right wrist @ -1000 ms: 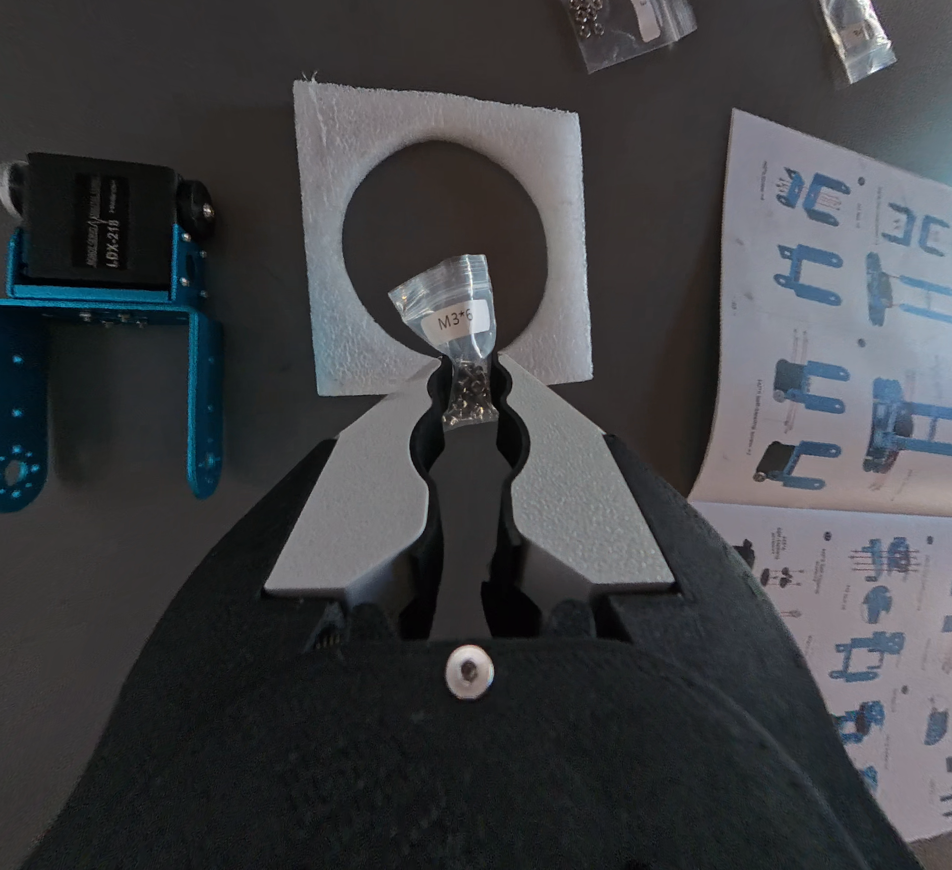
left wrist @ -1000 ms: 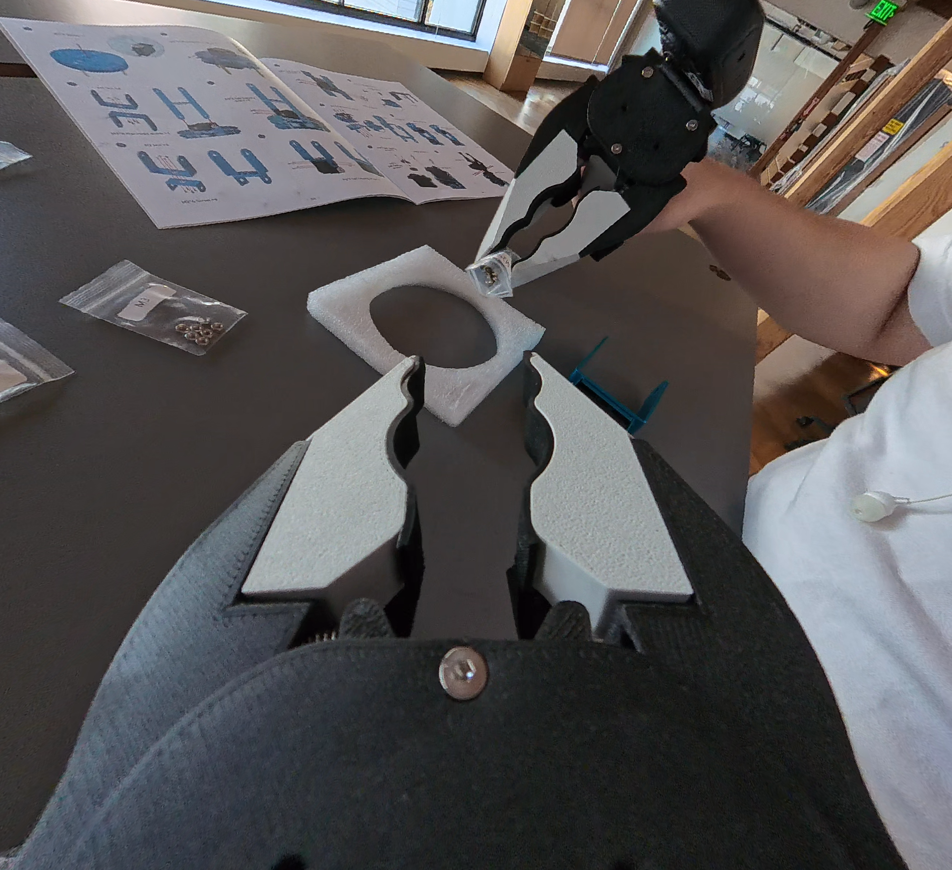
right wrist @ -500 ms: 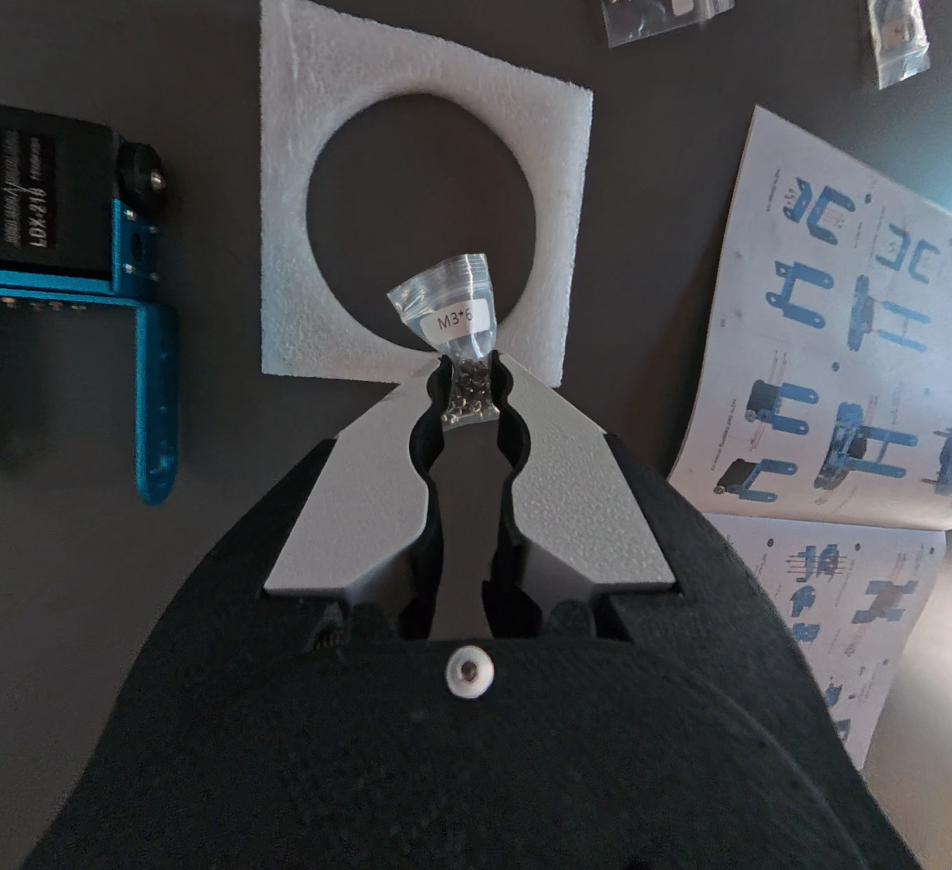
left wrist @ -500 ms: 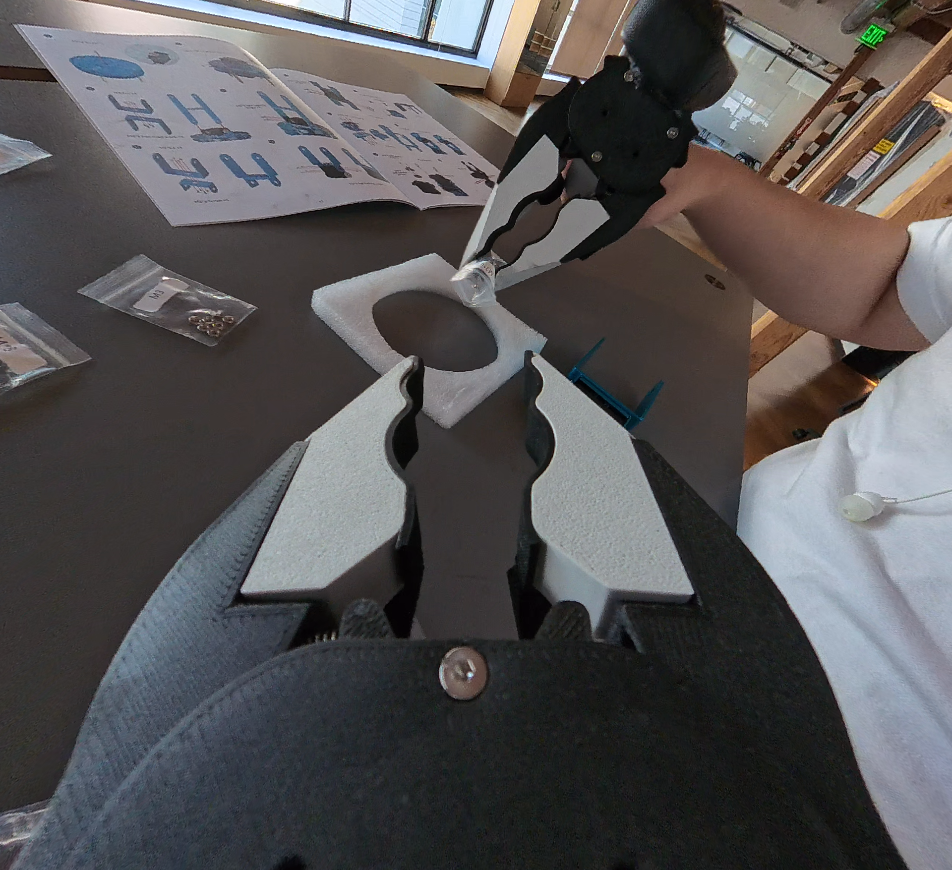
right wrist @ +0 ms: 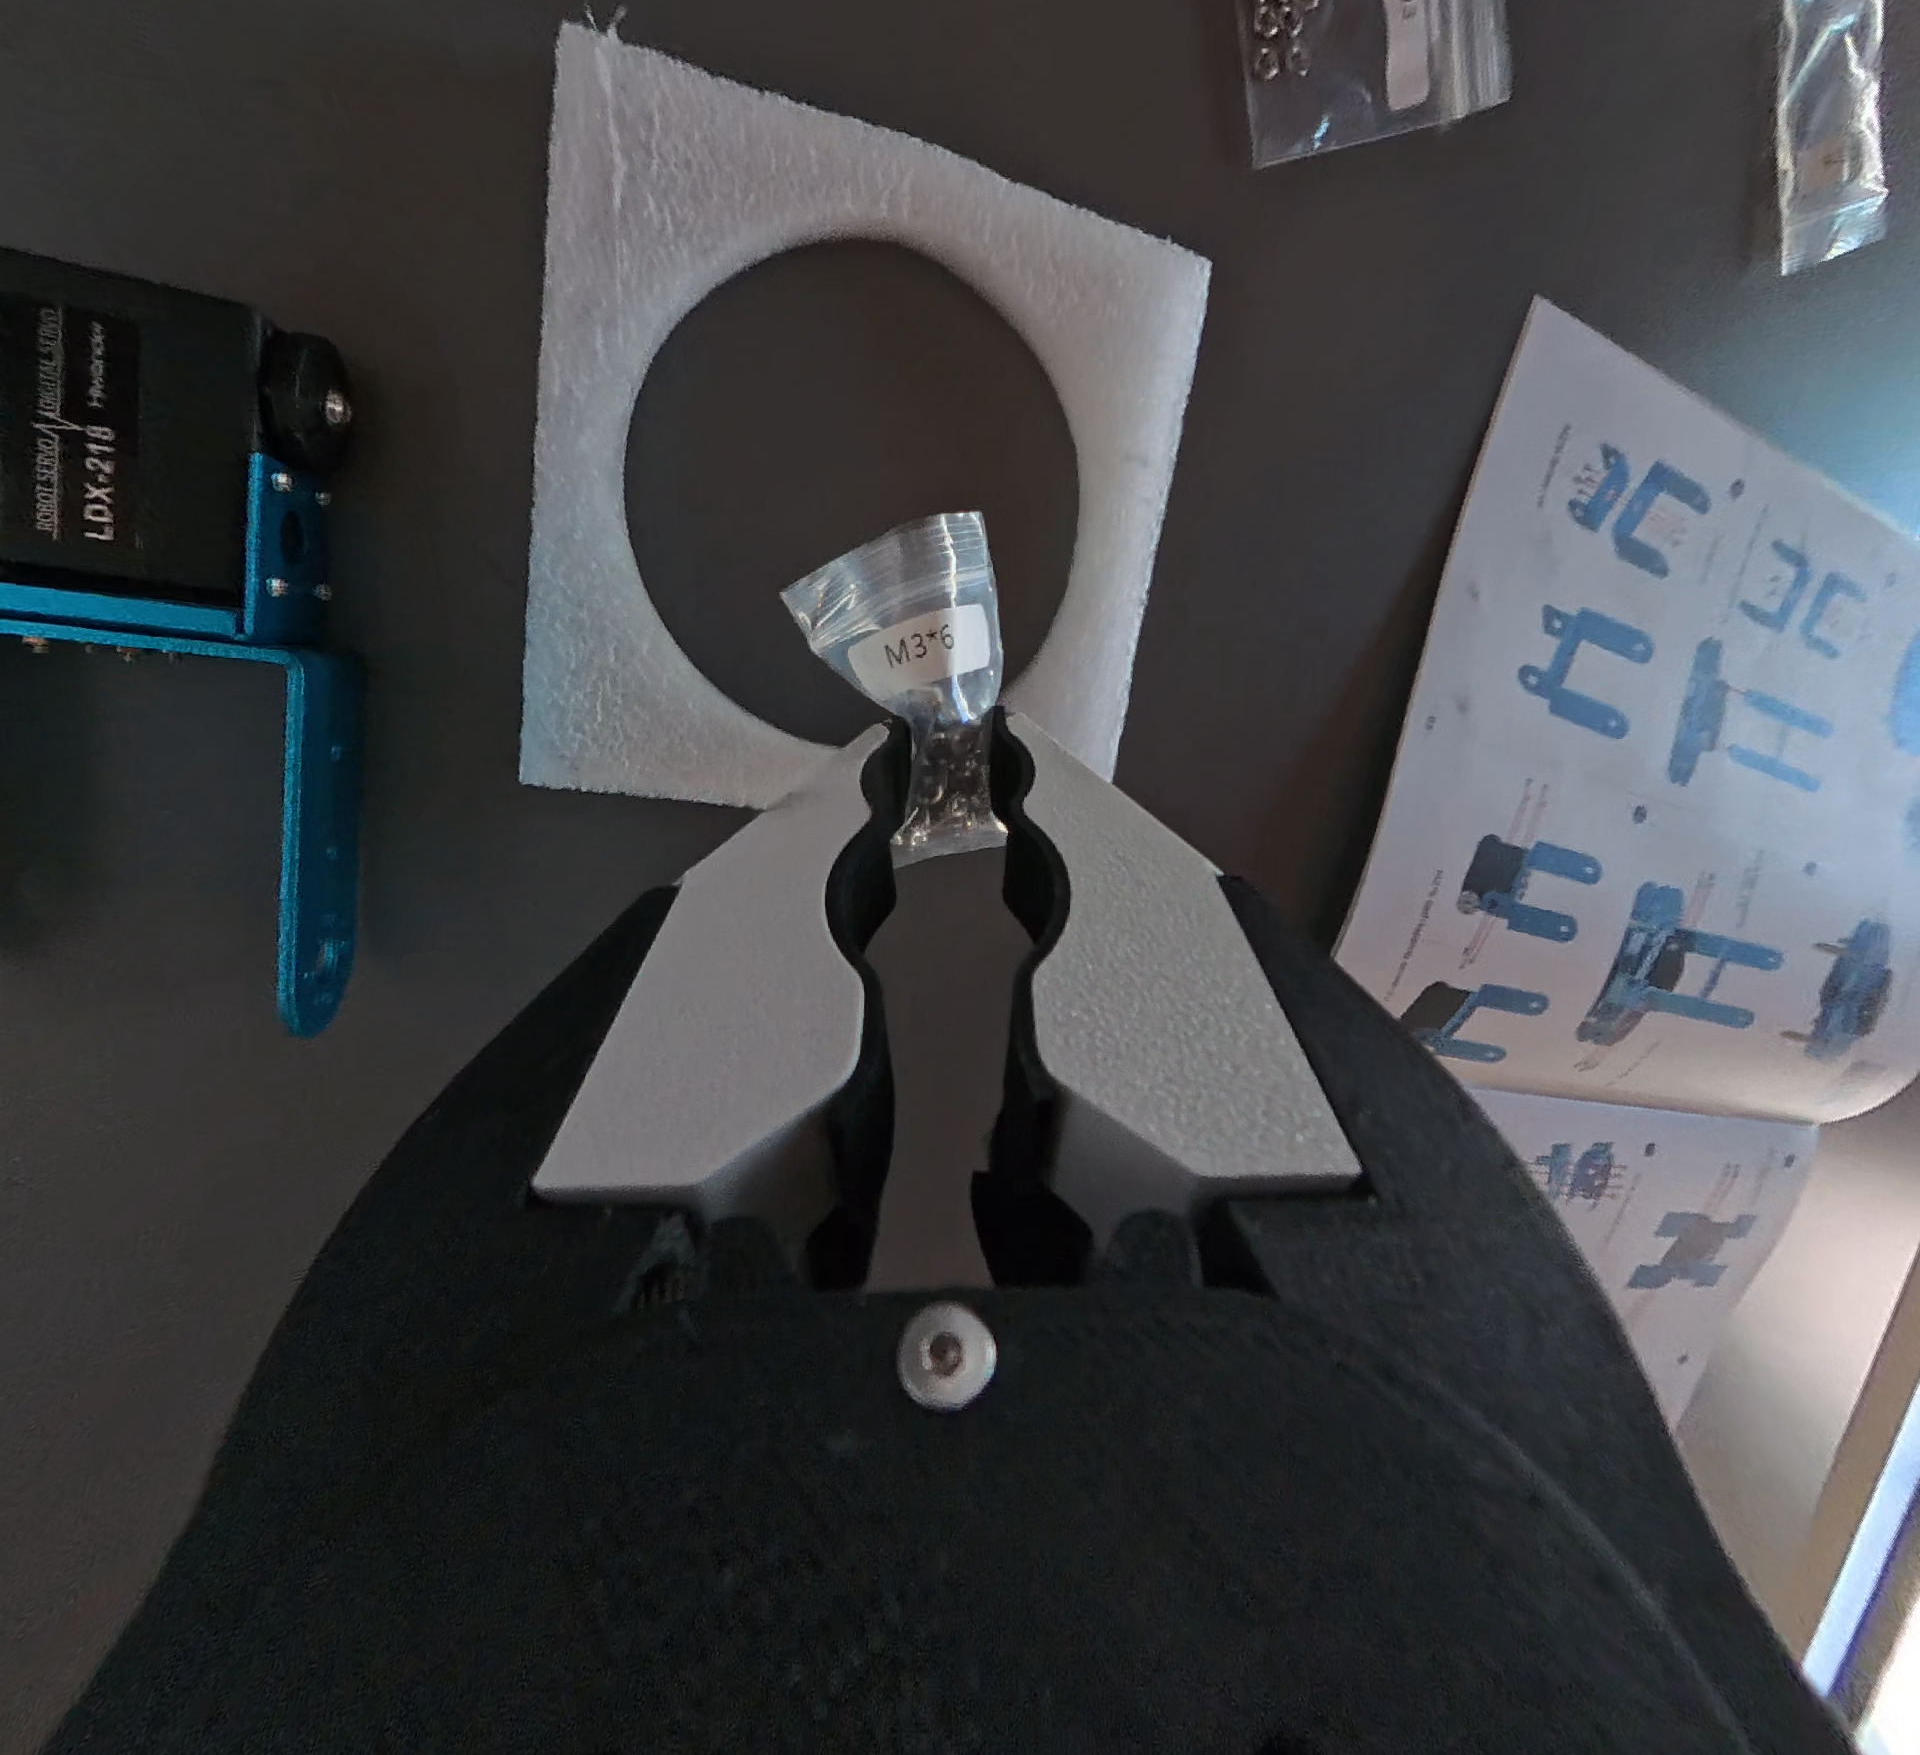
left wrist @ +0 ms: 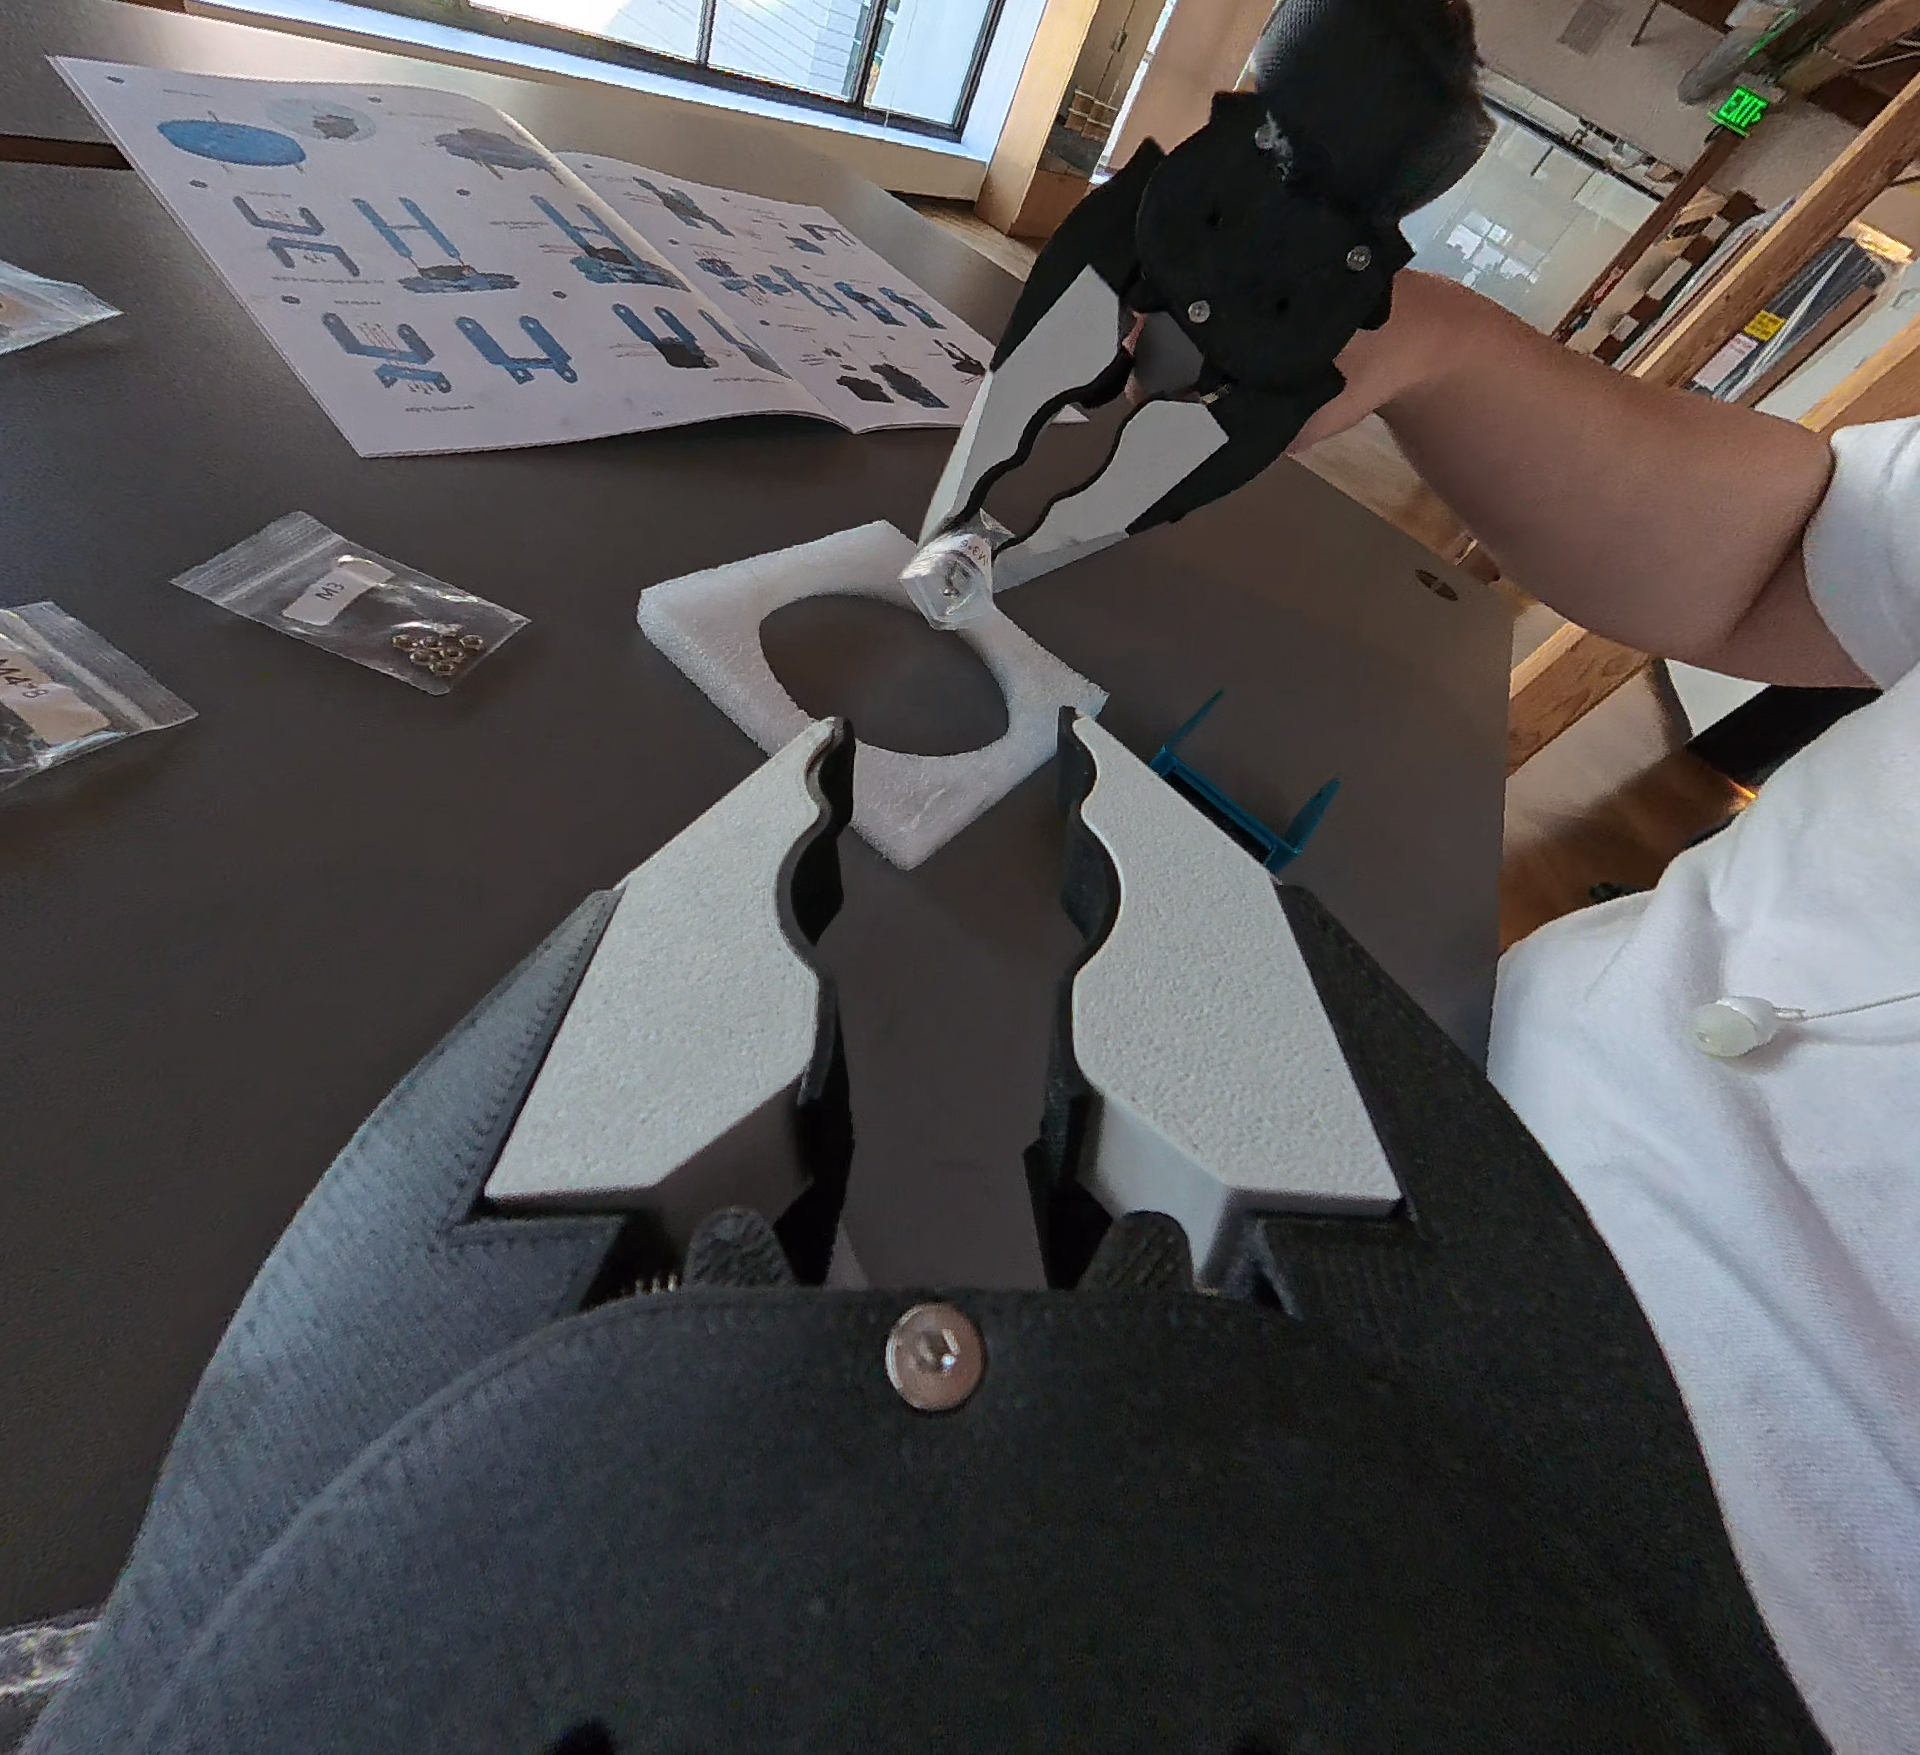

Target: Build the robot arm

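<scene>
The right gripper [right wrist: 948, 737] has its fingers [right wrist: 1101, 874] pinching a small clear bag of screws [right wrist: 925, 666] by its lower part, the screws bunched between the tips and the labelled top flaring out ahead of them. The bag hangs off the tabletop [right wrist: 312, 95] above the near edge of a white foam square [right wrist: 831, 188] with a round hole cut through it; in the left wrist view the same bag [left wrist: 951, 575] sits at the tips of the right gripper [left wrist: 971, 542], just above the foam's far side [left wrist: 717, 604]. The left gripper [left wrist: 951, 739] holds nothing: its fingers [left wrist: 675, 978] are spread apart with bare tabletop between them, and their tips lie just short of the foam's near corner. To the foam's left in the right wrist view lies a black servo [right wrist: 114, 438] mounted in a blue metal bracket [right wrist: 301, 812]; part of that bracket [left wrist: 1236, 801] shows beside the left gripper's right finger. Beyond the foam lie a clear bag of nuts [right wrist: 1361, 22] and another small clear bag [right wrist: 1834, 116], well apart from the held one. An open instruction booklet [right wrist: 1662, 770] with blue diagrams lies to the right. The left wrist view also shows a third bag [left wrist: 62, 708] at its left edge, and a person's forearm [left wrist: 1621, 510] and white shirt [left wrist: 1714, 1186].
</scene>
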The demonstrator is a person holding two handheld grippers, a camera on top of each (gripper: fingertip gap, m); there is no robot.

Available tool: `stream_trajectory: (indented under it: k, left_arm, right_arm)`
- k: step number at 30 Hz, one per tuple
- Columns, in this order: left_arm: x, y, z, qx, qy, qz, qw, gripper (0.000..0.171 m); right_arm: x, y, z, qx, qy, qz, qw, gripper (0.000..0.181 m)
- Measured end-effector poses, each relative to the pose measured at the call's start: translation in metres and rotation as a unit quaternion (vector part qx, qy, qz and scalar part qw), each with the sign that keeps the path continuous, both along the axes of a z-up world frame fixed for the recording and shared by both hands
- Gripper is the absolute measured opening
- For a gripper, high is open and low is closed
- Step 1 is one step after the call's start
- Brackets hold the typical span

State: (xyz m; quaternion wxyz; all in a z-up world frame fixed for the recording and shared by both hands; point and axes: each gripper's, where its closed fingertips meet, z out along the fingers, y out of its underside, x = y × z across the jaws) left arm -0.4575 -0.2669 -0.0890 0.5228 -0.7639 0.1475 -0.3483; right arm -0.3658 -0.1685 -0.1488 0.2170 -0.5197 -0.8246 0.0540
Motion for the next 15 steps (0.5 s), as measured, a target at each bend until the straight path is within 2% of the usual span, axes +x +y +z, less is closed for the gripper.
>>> stream_trajectory:
  k: [2, 5, 13, 15]
  left_arm:
    - [0.000, -0.001, -0.001, -0.001, 0.000, -0.001, 1.000, 0.038]
    - [-0.001, -0.002, -0.002, 0.000, 0.003, 0.003, 1.000, 0.038]
    - [-0.003, -0.005, 0.001, 0.001, 0.002, 0.005, 1.000, 0.038]
    - [-0.003, -0.006, 0.001, 0.000, 0.003, 0.004, 1.000, 0.038]
  right_arm:
    - [0.002, 0.001, -0.003, -0.010, -0.017, -0.014, 1.000, 0.015]
    - [-0.004, -0.006, -0.001, -0.010, -0.005, 0.004, 1.000, 0.014]
    - [-0.004, -0.007, -0.005, -0.018, -0.015, -0.004, 1.000, 0.014]
    - [-0.008, -0.010, -0.003, -0.005, -0.008, 0.014, 1.000, 0.014]
